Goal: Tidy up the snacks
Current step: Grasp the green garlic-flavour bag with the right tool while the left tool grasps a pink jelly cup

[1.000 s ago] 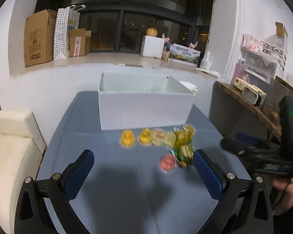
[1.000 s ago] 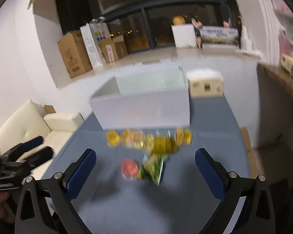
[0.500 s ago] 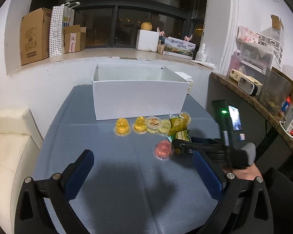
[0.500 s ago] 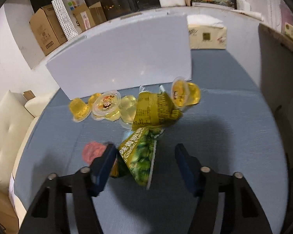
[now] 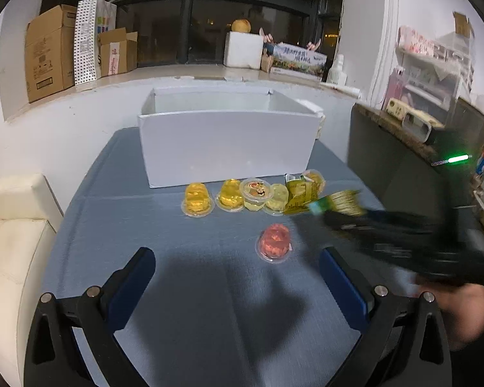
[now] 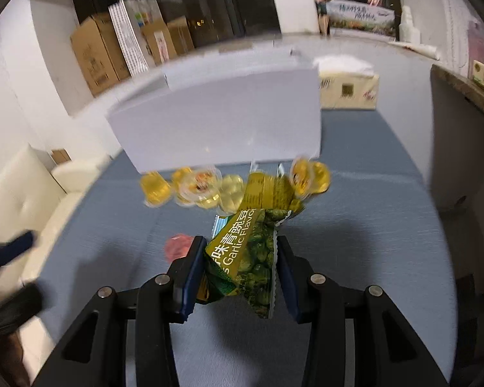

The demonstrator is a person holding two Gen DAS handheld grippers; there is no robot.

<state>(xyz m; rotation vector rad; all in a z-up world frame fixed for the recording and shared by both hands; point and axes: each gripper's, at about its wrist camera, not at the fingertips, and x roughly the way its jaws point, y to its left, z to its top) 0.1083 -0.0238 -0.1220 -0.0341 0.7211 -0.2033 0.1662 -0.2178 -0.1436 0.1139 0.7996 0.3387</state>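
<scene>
On the blue table (image 5: 209, 306), a white box (image 5: 229, 151) waits. The right gripper (image 6: 240, 271) clamps a green pea packet (image 6: 245, 258) in front of it; the left gripper (image 5: 238, 277) gapes empty. Next, I judge: carry it over the box's rim.

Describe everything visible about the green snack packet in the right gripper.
The green snack packet is a crinkled, glossy foil-like pouch printed with green peas, Chinese characters and the words "Garlic Flavor", with a serrated seal edge. It sits tilted between the blue pads of the right gripper, which press on both its sides. Whether it is off the blue table cannot be told. A second yellow-green packet lies just beyond it.
</scene>
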